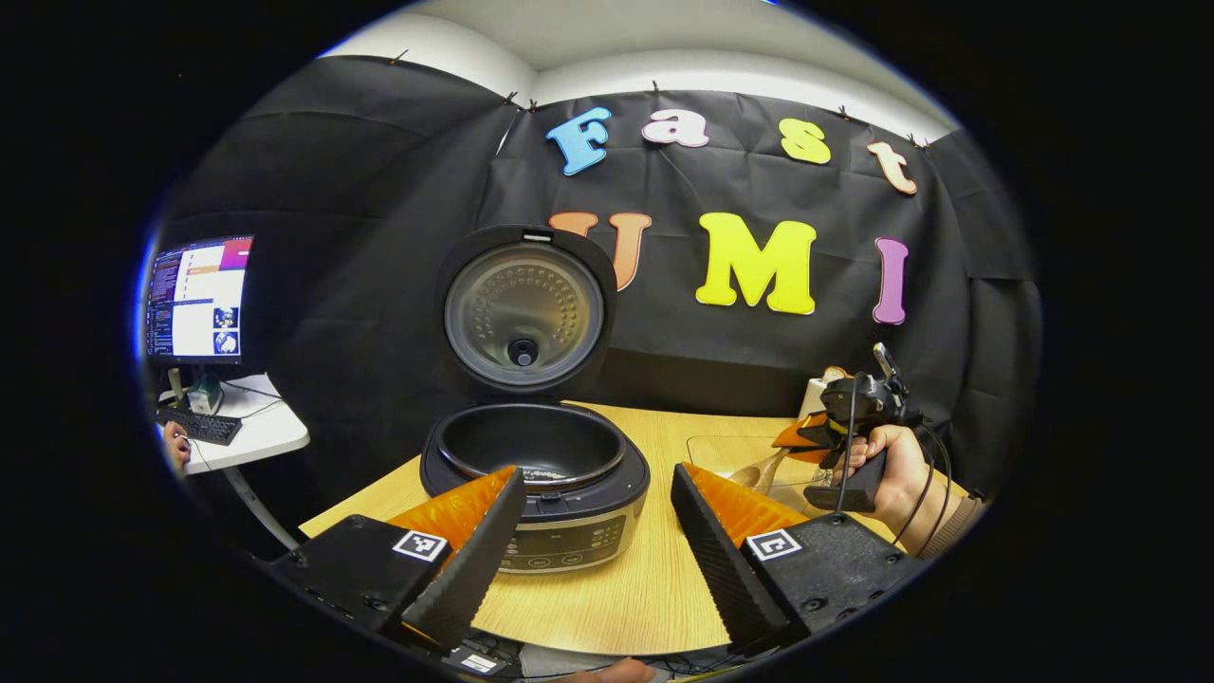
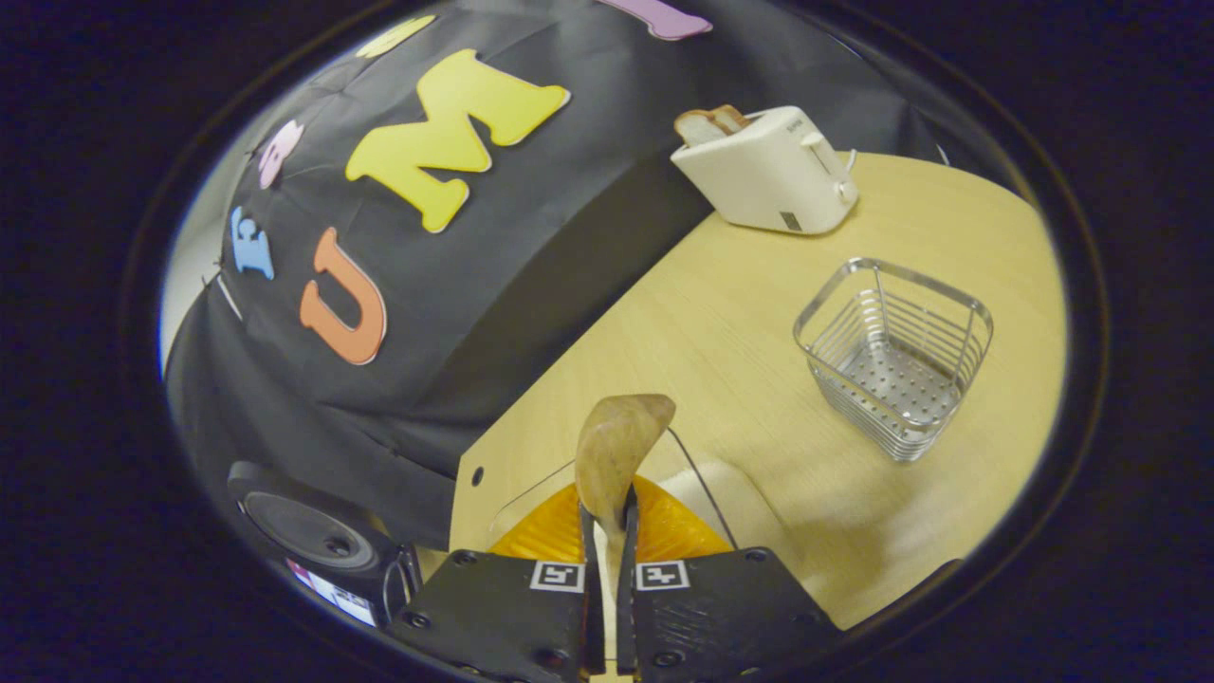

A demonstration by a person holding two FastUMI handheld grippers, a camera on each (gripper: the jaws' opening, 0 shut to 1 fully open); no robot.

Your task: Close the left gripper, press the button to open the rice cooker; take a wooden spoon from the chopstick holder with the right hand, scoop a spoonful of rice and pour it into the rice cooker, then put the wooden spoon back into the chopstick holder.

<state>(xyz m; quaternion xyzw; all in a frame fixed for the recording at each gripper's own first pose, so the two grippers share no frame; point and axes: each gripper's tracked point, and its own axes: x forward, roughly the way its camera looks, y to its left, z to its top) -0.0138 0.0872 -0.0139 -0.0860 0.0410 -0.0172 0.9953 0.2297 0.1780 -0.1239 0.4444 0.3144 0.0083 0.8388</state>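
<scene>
The black rice cooker (image 1: 536, 474) stands open on the wooden table, its lid (image 1: 524, 308) upright and the dark pot (image 1: 531, 441) bare apart from a few pale grains at its front. My left gripper (image 1: 596, 479) is open just before the cooker, one finger on each side of its front panel. A hand holds my right gripper (image 1: 835, 432) to the right, over a clear container (image 1: 721, 451). In the right gripper view, my right gripper (image 2: 607, 517) is shut on the wooden spoon (image 2: 618, 446), bowl pointing forward above the container's rim (image 2: 697, 479). The wire chopstick holder (image 2: 892, 351) stands empty to the right.
A white toaster (image 2: 768, 171) with bread in it sits at the back of the table (image 2: 759, 313). Left of the table, a small white desk (image 1: 256, 432) carries a monitor (image 1: 197, 299) and a keyboard (image 1: 199, 425), with a person's hand (image 1: 175, 444) beside it.
</scene>
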